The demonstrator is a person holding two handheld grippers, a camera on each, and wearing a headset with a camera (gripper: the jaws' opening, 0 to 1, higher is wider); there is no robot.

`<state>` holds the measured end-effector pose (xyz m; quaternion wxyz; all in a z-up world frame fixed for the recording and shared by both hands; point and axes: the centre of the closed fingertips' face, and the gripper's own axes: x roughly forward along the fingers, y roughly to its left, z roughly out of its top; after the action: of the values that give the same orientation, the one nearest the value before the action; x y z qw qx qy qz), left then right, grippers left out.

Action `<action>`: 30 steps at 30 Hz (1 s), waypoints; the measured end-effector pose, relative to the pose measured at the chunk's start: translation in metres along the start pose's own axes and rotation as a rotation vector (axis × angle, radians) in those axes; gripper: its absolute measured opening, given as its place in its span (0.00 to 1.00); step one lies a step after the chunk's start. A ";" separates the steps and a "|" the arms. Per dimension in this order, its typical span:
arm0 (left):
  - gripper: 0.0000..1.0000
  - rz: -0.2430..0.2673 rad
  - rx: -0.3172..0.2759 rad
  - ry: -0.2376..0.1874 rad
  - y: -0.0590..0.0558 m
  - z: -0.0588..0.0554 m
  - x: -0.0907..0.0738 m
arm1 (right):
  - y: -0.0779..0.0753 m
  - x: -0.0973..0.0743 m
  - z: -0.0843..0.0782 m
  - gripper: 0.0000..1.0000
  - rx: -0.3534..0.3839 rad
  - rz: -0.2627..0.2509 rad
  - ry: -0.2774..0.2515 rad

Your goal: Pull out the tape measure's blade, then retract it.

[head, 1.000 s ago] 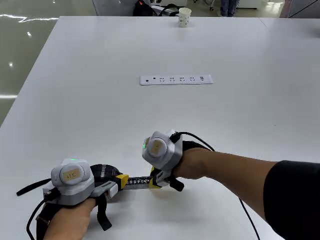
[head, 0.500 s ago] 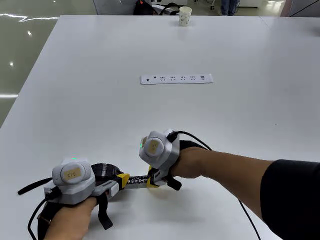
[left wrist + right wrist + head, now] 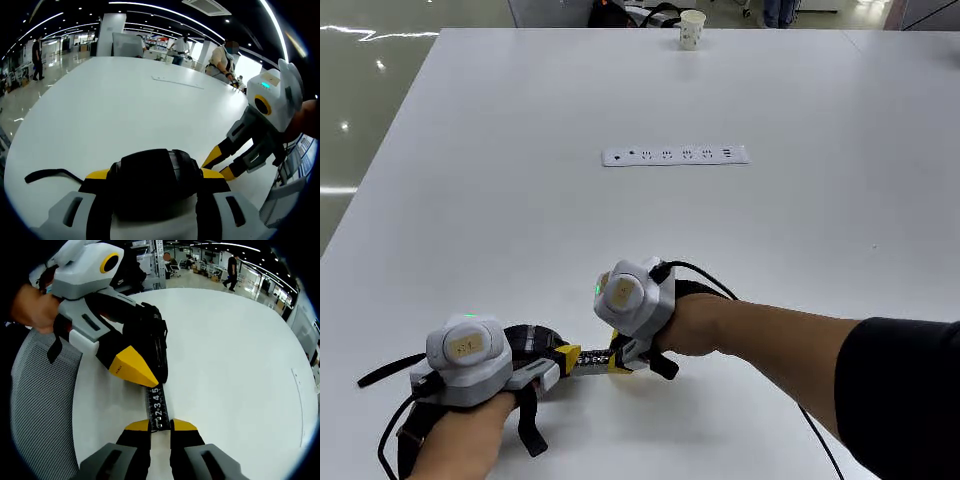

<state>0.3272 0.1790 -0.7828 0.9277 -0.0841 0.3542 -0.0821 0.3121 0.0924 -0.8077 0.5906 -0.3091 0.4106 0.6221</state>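
The black tape measure case (image 3: 533,343) rests on the white table (image 3: 650,220) near its front left edge, and my left gripper (image 3: 556,360) is shut on it. A short length of blade (image 3: 590,360) runs right from the case to my right gripper (image 3: 618,362), which is shut on the blade's end. In the left gripper view the case (image 3: 152,180) sits between the jaws, with the right gripper (image 3: 223,162) at the right. The right gripper view has the numbered blade (image 3: 157,407) pinched in my right gripper (image 3: 160,426), leading to the case (image 3: 155,345).
A white power strip (image 3: 675,155) lies mid-table. A paper cup (image 3: 691,30) stands at the far edge. Black cables (image 3: 385,372) trail from both grippers. A mesh chair (image 3: 40,405) is beside the table's near edge, and people stand in the room beyond.
My right gripper has moved left toward the case, and the exposed blade has grown shorter. The left gripper and case have stayed in place.
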 end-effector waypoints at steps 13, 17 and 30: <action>0.63 0.001 -0.002 -0.002 -0.001 0.000 0.000 | 0.000 0.002 0.003 0.10 -0.094 -0.017 -0.001; 0.63 -0.001 -0.005 0.000 0.000 0.000 0.000 | 0.000 0.003 0.006 0.10 -0.086 -0.018 -0.010; 0.63 -0.004 -0.007 0.002 0.000 0.000 -0.001 | 0.002 0.008 0.014 0.10 -0.083 -0.015 -0.032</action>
<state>0.3266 0.1788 -0.7826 0.9269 -0.0882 0.3553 -0.0828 0.3110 0.1085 -0.8082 0.5885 -0.3264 0.3727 0.6389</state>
